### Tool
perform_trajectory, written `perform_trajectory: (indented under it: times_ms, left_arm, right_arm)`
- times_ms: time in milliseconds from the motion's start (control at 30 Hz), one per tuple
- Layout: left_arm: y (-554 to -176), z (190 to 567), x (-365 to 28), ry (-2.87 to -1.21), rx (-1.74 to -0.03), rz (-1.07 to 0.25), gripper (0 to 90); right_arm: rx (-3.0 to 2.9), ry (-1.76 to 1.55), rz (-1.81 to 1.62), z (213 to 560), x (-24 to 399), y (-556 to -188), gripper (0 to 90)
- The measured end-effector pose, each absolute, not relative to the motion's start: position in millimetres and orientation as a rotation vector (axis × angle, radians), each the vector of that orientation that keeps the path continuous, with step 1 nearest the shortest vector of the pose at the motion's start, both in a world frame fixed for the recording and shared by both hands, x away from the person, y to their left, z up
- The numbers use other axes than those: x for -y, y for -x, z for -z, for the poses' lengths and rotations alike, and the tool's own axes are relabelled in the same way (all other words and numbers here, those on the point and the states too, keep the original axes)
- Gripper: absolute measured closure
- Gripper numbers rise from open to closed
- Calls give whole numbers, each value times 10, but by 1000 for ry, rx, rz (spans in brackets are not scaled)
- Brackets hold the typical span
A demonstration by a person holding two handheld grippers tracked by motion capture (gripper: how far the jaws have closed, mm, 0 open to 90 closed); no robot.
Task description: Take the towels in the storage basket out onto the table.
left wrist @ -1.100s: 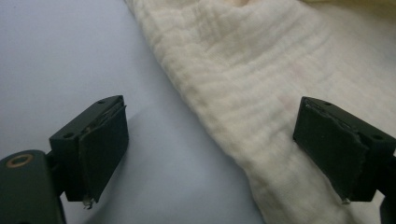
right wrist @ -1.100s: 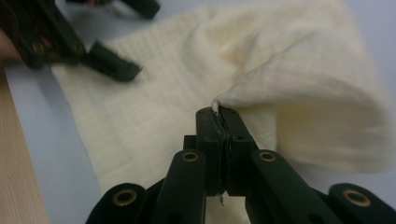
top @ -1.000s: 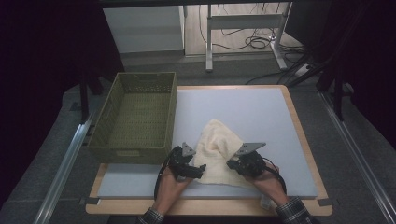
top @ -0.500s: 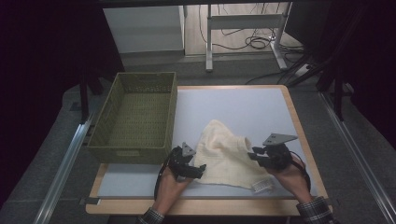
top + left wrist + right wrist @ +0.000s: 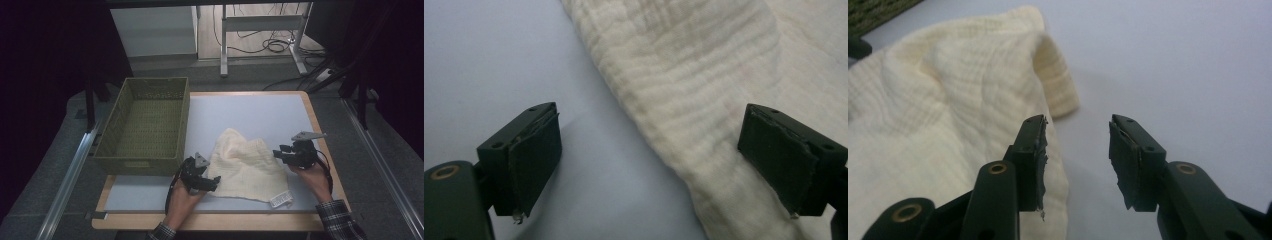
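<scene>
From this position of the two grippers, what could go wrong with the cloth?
1. The left gripper stands open astride the edge of the cream cloth; closing there may pinch only a thin fold, which could slip out.
2. The right gripper has just been opening and has nothing between its jaws, so that side of the cloth lies free and may bunch if the left pulls.
3. The basket stands close to the left gripper and could be bumped.

**Around the table**

A green woven basket [image 5: 143, 127] sits on the left edge of the table [image 5: 260, 112], empty, its long side running front to back. Beyond the table's far edge stands a metal frame [image 5: 260, 25], with dark cables [image 5: 272, 46] coiled on the floor beneath it.
</scene>
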State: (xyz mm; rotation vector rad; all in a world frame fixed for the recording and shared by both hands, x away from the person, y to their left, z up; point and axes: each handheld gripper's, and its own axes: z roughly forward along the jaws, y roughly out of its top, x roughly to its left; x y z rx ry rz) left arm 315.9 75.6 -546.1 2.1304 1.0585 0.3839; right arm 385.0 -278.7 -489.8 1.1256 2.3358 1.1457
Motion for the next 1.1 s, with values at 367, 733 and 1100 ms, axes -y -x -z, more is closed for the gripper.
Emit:
perform_trajectory:
  times_ms: [367, 733, 1100]
  left_arm:
    - [-3159, 5461, -756, -2130, -1059, -384, 103]
    - [-3159, 5461, -756, -2130, -1058, -384, 103]
    - [-3159, 5462, -756, -2130, -1059, -384, 103]
  right_arm:
    - [-2465, -1076, -1093, 5231, 2510, -4100, 488]
    - [-2487, -1014, -1059, 5161, 2287, -4053, 900]
    - [-2402, -1035, -1108, 4717, 2423, -4098, 822]
